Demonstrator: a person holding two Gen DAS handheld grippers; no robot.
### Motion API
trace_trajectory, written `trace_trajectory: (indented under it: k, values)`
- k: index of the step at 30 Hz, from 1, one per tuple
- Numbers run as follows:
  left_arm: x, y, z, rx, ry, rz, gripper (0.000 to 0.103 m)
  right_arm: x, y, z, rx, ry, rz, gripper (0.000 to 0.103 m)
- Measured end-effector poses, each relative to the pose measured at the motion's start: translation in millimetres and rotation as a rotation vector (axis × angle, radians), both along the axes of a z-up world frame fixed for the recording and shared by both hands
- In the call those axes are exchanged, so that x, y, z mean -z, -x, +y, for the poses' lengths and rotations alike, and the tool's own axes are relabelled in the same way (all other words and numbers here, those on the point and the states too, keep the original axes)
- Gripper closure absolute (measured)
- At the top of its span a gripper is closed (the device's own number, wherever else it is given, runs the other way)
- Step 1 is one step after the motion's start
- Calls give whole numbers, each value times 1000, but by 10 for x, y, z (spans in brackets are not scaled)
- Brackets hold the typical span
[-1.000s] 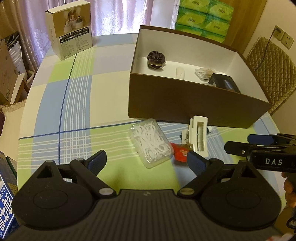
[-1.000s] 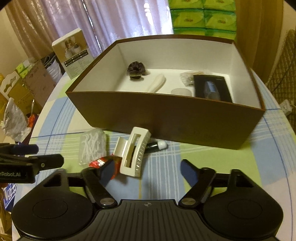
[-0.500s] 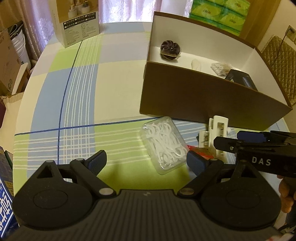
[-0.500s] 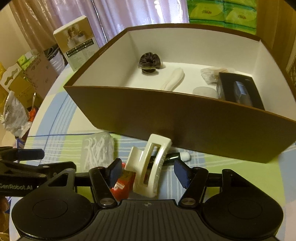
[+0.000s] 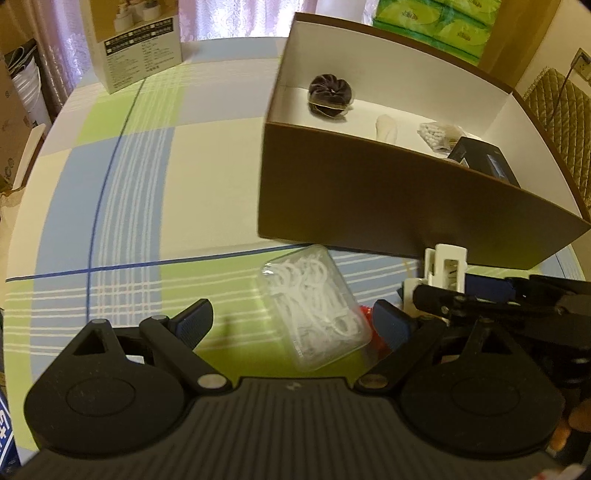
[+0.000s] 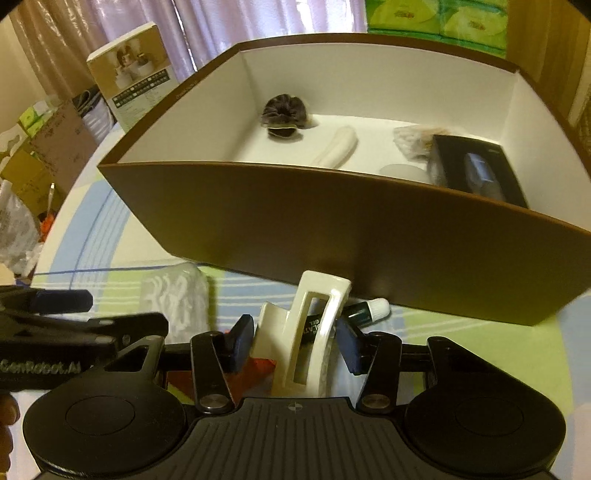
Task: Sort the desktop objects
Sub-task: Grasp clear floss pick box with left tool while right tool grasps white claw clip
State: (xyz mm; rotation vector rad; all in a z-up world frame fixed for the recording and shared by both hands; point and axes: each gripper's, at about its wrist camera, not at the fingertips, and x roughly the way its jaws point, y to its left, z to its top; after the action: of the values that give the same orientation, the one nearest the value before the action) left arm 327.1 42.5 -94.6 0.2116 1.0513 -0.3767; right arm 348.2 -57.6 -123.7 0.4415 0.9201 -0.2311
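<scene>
A clear box of white floss picks (image 5: pixel 314 310) lies on the checked tablecloth between the fingers of my left gripper (image 5: pixel 291 325), which stands open around it. My right gripper (image 6: pixel 295 343) is shut on a cream hair claw clip (image 6: pixel 306 332), its pads pressed on both sides. A red packet (image 6: pixel 258 373) and a dark green tube with a white cap (image 6: pixel 369 310) lie under and behind the clip. The brown box (image 6: pixel 295 221) stands just beyond, holding a dark scrunchie (image 6: pixel 284 110), a white tube, a bag of swabs and a black carton (image 6: pixel 476 166).
A beige product carton (image 5: pixel 136 40) stands at the table's far left. Green tissue packs (image 5: pixel 436 22) are stacked behind the brown box (image 5: pixel 369 206). A quilted chair (image 5: pixel 554 110) is at the right. Cardboard boxes and bags (image 6: pixel 48 147) crowd the floor left of the table.
Both grippers moved forward and down toward the objects. The right gripper's fingers narrowed from wide open onto the hair clip. The floss box now sits between the left gripper's fingers.
</scene>
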Motion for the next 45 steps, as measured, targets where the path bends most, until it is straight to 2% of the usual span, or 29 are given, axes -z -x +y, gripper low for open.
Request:
trace_trajectory:
  k: [8, 14, 17, 21, 25, 30, 37, 45]
  values:
    - [188, -66, -149, -1, -23, 12, 12, -5, 315, -282, 87, -17, 23, 57]
    - [355, -132, -199, 8, -47, 22, 27, -12, 537, -427, 106, -23, 40, 57]
    - [382, -153, -145, 16, -28, 37, 45, -20, 645, -457, 97, -21, 48, 57]
    - [353, -106, -18, 48, -31, 15, 50, -24, 751, -462, 94, -23, 52, 57]
    - [323, -27, 141, 63, -69, 7, 51, -30, 812, -491, 98, -20, 58, 57]
    - [310, 50, 287, 56, -79, 27, 50, -25, 812, -495, 98, -17, 54, 57]
    - [378, 8, 170, 38, -98, -4, 47, 67, 745, -439, 90, 3, 85, 57]
    - [397, 6, 109, 52, -116, -31, 48, 111, 702, -422, 96, 14, 100, 57]
